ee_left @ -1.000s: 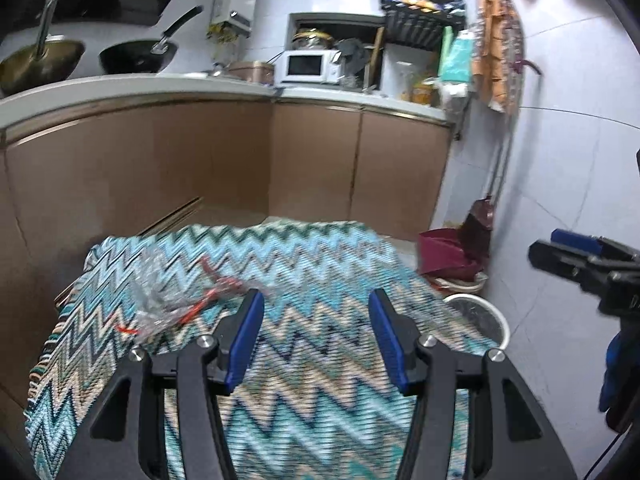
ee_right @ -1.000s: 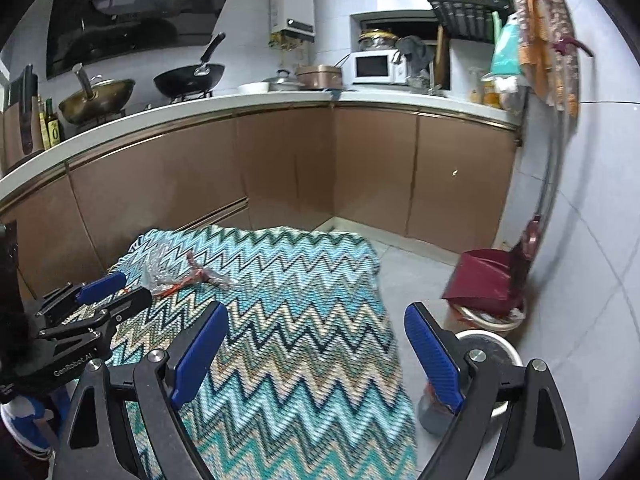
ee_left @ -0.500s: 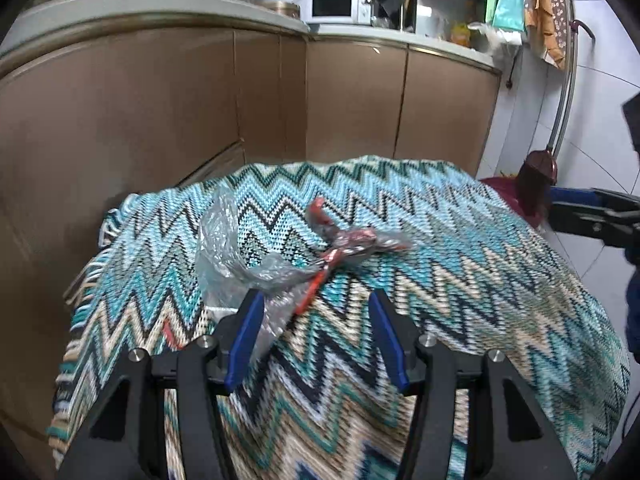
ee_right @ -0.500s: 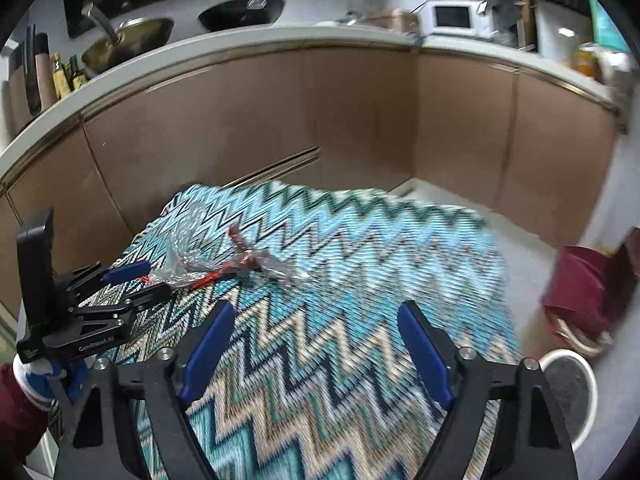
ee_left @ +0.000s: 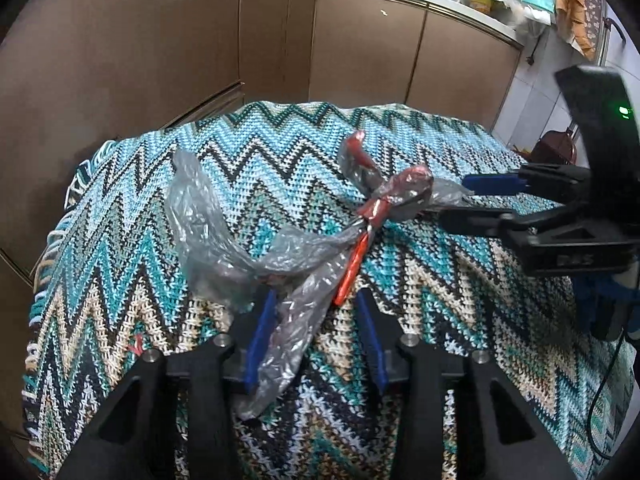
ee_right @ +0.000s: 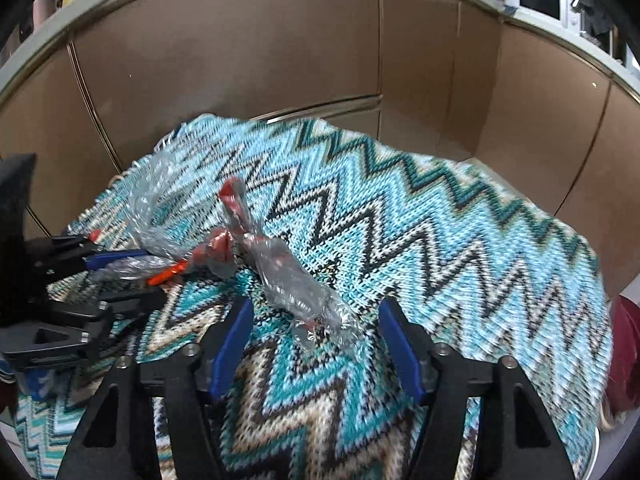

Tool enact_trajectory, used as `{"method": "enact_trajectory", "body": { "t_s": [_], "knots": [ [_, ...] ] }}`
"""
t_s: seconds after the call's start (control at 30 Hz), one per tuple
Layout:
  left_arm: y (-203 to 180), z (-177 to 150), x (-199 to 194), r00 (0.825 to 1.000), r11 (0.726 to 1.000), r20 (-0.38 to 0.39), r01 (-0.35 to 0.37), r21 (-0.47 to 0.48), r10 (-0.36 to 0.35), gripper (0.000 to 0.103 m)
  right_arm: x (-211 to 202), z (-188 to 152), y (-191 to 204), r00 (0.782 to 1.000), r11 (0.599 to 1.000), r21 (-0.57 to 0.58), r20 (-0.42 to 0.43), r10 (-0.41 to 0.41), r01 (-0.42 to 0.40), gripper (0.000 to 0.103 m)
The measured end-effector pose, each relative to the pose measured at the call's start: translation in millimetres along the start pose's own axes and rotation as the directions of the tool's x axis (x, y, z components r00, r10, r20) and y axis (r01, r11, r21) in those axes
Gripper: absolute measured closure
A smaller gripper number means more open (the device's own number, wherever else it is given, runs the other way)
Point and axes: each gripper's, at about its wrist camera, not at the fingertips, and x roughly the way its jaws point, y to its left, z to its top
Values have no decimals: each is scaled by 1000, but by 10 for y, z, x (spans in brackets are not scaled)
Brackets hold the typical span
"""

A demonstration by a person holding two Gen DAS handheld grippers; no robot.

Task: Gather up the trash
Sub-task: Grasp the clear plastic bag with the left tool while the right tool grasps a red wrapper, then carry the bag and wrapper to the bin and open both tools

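Observation:
A crumpled clear plastic wrapper (ee_left: 304, 248) with red parts lies on the zigzag-knit cloth (ee_left: 420, 152). My left gripper (ee_left: 316, 332) straddles its near tail: the left pad touches the plastic, the right pad stands just off it, and the jaws are closing. My right gripper (ee_right: 316, 324) is down over the wrapper's other end (ee_right: 304, 296), which lies loose between its blue pads while those jaws close too. Each gripper shows in the other's view: the right (ee_left: 452, 198) at the wrapper's right tip, the left (ee_right: 152, 276) at its left end.
Brown cabinet doors (ee_left: 160, 60) wall in the far side and left of the cloth. A counter with a microwave (ee_right: 548, 0) runs above them. A dark red dustpan (ee_left: 556, 144) stands past the cloth's right edge by the tiled wall.
Both grippers have come down and forward onto the wrapper and narrowed. The wrapper's ends, ahead of the fingers before, now lie between each pair of pads.

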Motion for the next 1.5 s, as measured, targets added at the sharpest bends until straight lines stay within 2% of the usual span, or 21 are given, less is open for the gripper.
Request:
{"method": "enact_trajectory", "body": {
  "t_s": [0.07, 0.17, 0.23, 0.37, 0.53, 0.93, 1.23, 1.5],
  "knots": [
    [-4, -2, 7, 1000, 1000, 3, -4, 2, 4, 79, 61, 14, 17, 1000, 1000, -8, -2, 8, -8, 57],
    [27, 5, 6, 1000, 1000, 8, -5, -12, 5, 91, 71, 16, 34, 1000, 1000, -15, 6, 27, -27, 76],
    [50, -22, -24, 1000, 1000, 13, 2, -18, -2, 96, 41, 1, 54, 1000, 999, -18, 12, 27, -26, 96],
    [4, -60, -99, 999, 1000, 27, -17, -8, 18, 99, -148, -88, 65, 999, 1000, -11, 27, 27, -26, 97],
    [-113, -169, -340, 999, 999, 48, -7, -35, 8, 99, -477, -196, 106, 998, 1000, -6, 58, 23, -23, 99],
    [-413, -158, -1067, 990, 999, 138, 35, -34, -30, 100, -1555, -686, 224, 982, 999, 50, 190, -22, 12, 99],
    [-992, -143, -1411, 981, 995, 168, 95, 36, -99, 100, -2339, -1096, 41, 954, 990, 122, 283, -103, 71, 100],
    [-1653, -1, -1421, 970, 977, 155, 166, 134, -186, 100, -2945, -1465, -326, 907, 962, 231, 357, -222, 144, 100]
  ]
}}
